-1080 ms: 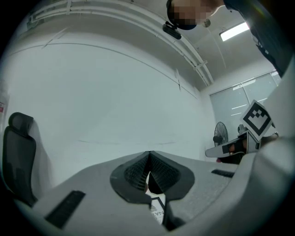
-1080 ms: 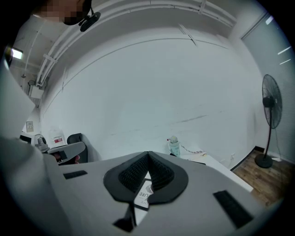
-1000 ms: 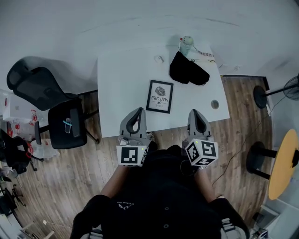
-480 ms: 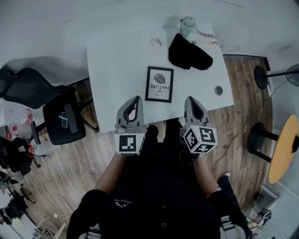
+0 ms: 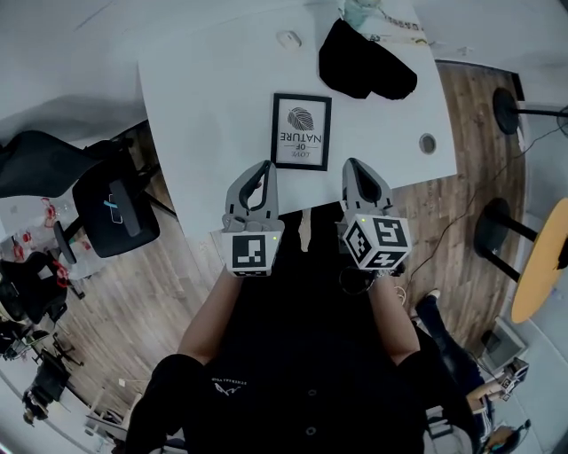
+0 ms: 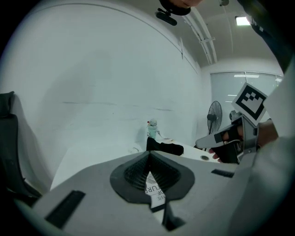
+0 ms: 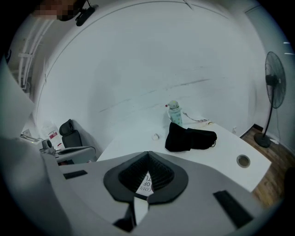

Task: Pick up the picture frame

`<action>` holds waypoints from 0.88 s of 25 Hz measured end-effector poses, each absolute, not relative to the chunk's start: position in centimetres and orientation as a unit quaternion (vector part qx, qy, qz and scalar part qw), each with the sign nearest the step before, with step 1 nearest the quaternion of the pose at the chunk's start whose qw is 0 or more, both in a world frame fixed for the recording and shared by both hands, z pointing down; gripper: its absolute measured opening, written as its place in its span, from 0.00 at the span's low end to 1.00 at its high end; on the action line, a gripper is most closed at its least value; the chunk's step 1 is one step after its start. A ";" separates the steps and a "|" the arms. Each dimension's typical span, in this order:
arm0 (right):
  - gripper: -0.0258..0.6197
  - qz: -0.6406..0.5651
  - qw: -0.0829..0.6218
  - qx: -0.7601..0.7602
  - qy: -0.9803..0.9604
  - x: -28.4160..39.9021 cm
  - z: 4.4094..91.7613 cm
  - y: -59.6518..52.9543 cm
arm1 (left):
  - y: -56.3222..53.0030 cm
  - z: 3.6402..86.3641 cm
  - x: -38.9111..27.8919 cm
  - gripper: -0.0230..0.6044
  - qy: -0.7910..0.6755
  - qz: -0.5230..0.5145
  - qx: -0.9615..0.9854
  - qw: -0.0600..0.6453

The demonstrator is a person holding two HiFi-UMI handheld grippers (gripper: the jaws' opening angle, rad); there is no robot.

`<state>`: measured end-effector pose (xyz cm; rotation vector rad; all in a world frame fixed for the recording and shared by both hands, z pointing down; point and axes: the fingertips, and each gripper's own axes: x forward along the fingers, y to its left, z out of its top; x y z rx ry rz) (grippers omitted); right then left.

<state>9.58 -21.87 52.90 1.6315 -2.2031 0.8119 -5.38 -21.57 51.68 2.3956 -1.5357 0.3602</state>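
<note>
The fingers of your left gripper [image 5: 263, 168] are clenched tip to tip with nothing between them, and those of your right gripper [image 5: 351, 165] are shut and empty too. Both grippers have come down and forward over the last second. Their tips now hang over the near edge of the desk [image 5: 200, 106], one on each side of the picture frame's near end and just short of it.

The picture frame [image 5: 302, 131] lies flat on the desk between the two tips and slightly beyond them, print facing up, exactly where it lay before. Nothing touches it. This looks like the end of the approach, and you will have to release the fingers before either gripper can close on the frame.

Each gripper view shows only a sliver of the print through the gap behind the closed tips, so the frame's edges are hidden there. From above I cannot tell how thick the frame is, or whether its rim stands clear enough of the desk to get a finger under.

Farther back lies a black pouch [image 5: 364, 62], well apart from the frame. A small white object [image 5: 288, 39] to its left is too small to identify. The bottle [image 5: 358, 9] at the far edge is now cut off by the top of the head view.
</note>
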 end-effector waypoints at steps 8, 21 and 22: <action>0.04 0.318 0.178 0.536 -0.761 8.7 57.3 -23.0 | -23.4 56.1 -4.7 0.05 -0.522 0.165 0.819 0.172; 0.05 0.408 0.255 0.501 -0.720 9.0 65.5 -24.1 | -25.7 63.6 -4.3 0.05 -0.504 0.240 0.792 0.246; 0.10 0.415 0.260 0.495 -0.718 8.9 66.1 -24.1 | -25.7 64.2 -4.3 0.06 -0.503 0.246 0.789 0.254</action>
